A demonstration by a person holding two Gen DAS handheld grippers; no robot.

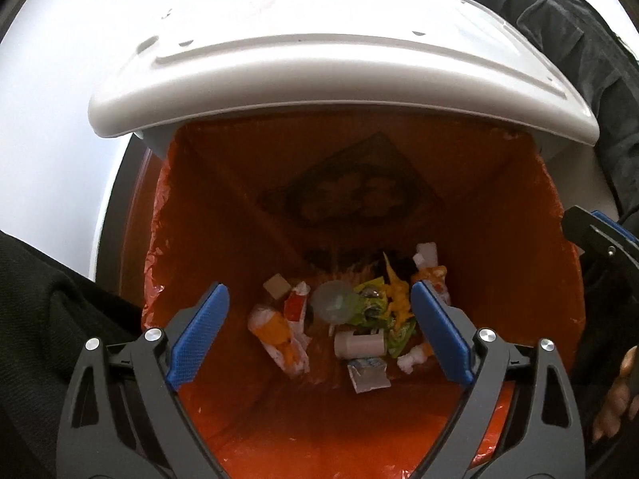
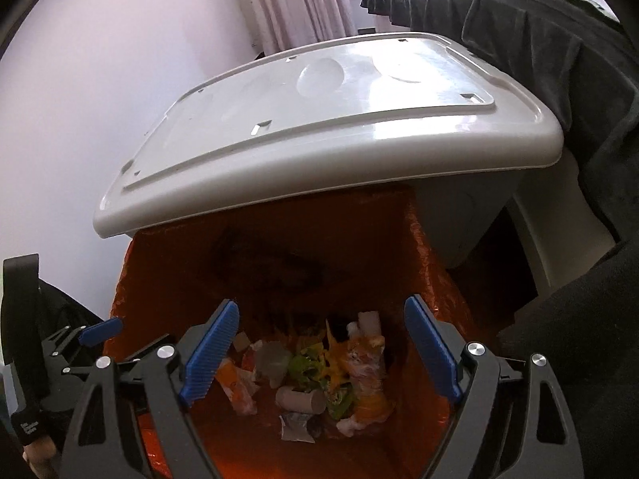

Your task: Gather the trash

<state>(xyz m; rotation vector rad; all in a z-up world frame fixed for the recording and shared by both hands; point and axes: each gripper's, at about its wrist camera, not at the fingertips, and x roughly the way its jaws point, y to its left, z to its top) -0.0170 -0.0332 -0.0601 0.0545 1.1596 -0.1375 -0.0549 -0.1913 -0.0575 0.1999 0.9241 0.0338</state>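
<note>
Trash (image 1: 351, 319) lying heaped in orange-lined bin (image 1: 247, 207), grey tube (image 1: 359, 344) pointing sideways; I am holding left gripper (image 1: 319, 331) and right gripper (image 2: 321, 353) jaws wide, empty.

Trash (image 1: 351, 319) at btm of lined bin (image 1: 551, 279) — lid (image 1: 319, 76) raised behind.

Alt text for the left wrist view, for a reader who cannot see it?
The open left gripper hangs empty over a white lidded bin lined with an orange plastic bag; crumpled wrappers and a small white tube lie at the bottom.
</note>
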